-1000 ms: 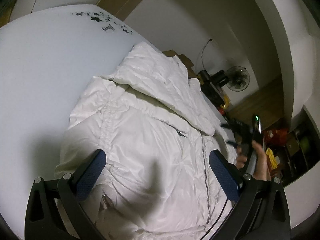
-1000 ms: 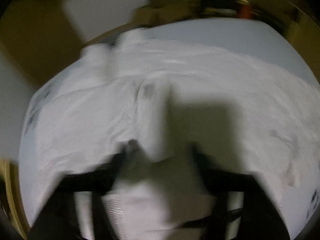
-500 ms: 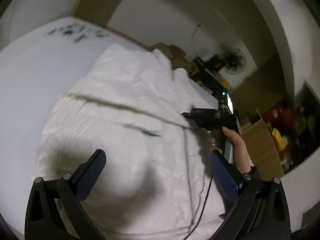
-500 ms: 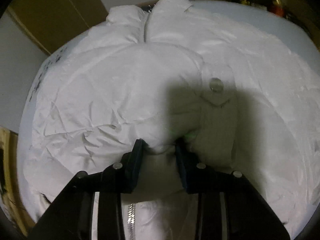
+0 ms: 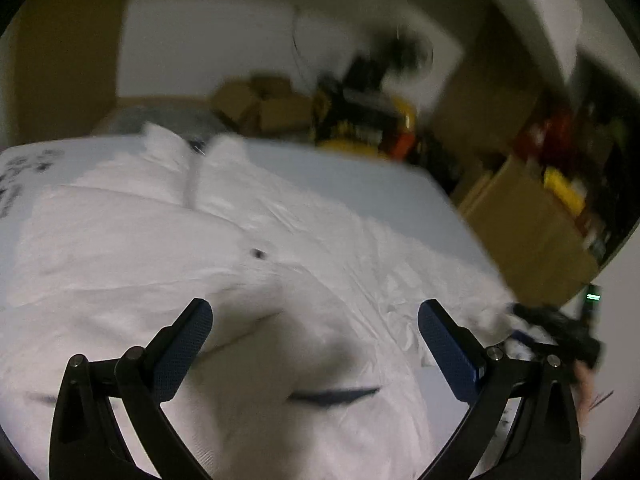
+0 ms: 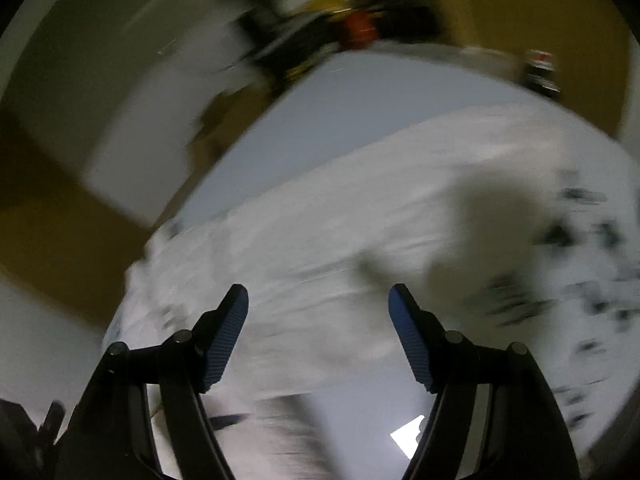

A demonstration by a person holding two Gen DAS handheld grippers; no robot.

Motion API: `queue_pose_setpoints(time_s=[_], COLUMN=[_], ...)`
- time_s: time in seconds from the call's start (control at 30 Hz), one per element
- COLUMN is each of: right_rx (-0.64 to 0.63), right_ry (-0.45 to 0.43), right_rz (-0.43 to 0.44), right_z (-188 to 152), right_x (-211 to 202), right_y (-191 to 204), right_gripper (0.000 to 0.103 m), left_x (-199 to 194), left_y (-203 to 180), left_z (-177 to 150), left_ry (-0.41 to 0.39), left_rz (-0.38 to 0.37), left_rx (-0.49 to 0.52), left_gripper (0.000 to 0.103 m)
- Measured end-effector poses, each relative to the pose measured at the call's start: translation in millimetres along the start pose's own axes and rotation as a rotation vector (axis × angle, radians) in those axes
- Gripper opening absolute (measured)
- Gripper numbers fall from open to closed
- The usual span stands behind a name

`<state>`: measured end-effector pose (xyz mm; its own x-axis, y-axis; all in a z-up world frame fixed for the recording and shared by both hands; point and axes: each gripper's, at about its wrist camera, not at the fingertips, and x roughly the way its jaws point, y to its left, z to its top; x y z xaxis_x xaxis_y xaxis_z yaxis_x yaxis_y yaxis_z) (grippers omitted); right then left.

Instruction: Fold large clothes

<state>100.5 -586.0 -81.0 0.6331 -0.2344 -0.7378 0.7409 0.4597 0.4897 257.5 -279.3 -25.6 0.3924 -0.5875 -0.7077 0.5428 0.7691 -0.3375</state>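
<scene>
The white puffer jacket (image 5: 280, 272) looks light, soft and slippery, so it is best taken by a sleeve cuff or the hem. It lies spread across the pale table (image 5: 352, 176), collar far. The left claw (image 5: 316, 344) stands wide, empty; the right claw (image 6: 318, 336) is opening, nothing between.

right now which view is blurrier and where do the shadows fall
Right wrist view: heavy motion smear across the white jacket and the table, only the right tool, its jaws opening on nothing, stays sharp. Left wrist view: milder blur, worst in the background clutter; a dark shadow lies on the jacket between the open left tool fingers. Both views are dim, with fisheye bending at the edges.
</scene>
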Motion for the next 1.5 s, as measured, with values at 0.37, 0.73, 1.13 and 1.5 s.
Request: queue_pose_setpoints(time_s=[0.37, 0.73, 1.13, 1.5], right_rx=[0.268, 0.325, 0.148, -0.284], right_ry=[0.023, 0.009, -0.197, -0.246], right_rz=[-0.092, -0.026, 0.006, 0.361], right_z=[54, 78, 84, -7], right_x=[17, 34, -40, -143], right_y=[-131, -157, -67, 202], right_gripper=[0.051, 0.048, 0.006, 0.006], left_x=[170, 199, 192, -26], left_y=[-18, -26, -19, 128], left_z=[0, -5, -8, -44], left_ry=[0.208, 0.190, 0.195, 0.044], left_rz=[0.023, 0.106, 0.055, 0.058], left_rx=[0.009, 0.147, 0.154, -0.080], left_gripper=[0.103, 0.103, 0.103, 0.103])
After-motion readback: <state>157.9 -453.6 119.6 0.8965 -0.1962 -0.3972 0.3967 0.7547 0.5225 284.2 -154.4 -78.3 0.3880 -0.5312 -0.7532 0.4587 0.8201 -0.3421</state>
